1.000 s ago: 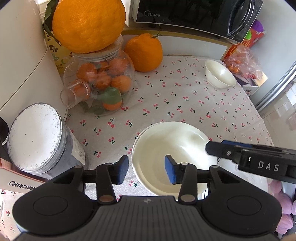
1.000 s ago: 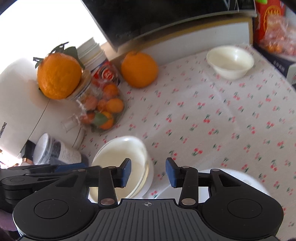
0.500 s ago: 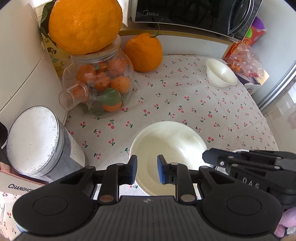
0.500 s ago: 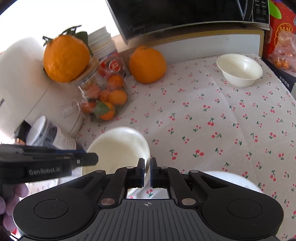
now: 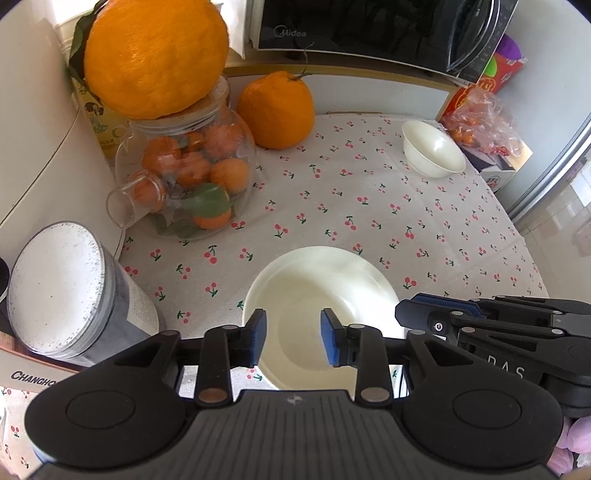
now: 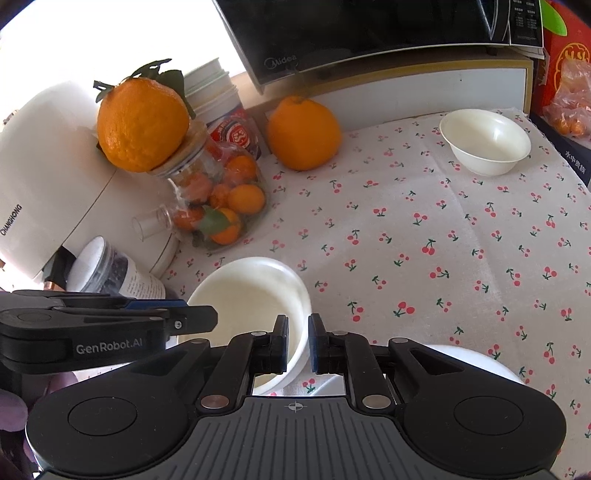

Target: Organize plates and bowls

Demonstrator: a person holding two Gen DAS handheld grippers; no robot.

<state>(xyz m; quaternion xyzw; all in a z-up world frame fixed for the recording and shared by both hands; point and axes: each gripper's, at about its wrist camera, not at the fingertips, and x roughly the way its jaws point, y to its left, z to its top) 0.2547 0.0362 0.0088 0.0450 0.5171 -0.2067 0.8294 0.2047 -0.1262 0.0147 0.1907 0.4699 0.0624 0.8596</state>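
A white bowl [image 5: 325, 291] stands on the cherry-print cloth just ahead of both grippers. My left gripper [image 5: 294, 341] hovers over the bowl's near-left side. Its jaws are opening, and only the bowl's hollow shows between the blue pads. My right gripper [image 6: 298, 341] straddles the right rim of the bowl [image 6: 251, 295]. Its jaws are opening a little, with the rim standing in the narrow gap. A second, smaller white bowl [image 6: 485, 146] sits at the far right of the cloth. The edge of a white plate [image 6: 469, 360] peeks out beside my right gripper.
A glass jar of small oranges [image 5: 188, 173] with a big orange [image 5: 155, 55] on its lid stands at the left. Another orange [image 5: 275, 109] lies behind. A speckled-lid canister [image 5: 59, 288], a white appliance [image 6: 48, 177], a microwave [image 5: 369, 26] and bagged fruit [image 5: 480, 118] ring the cloth.
Both pairs of jaws narrowed half a second ago, the right pair closing on the bowl's rim, and now stand slightly wider again. Neither hand has shifted noticeably.
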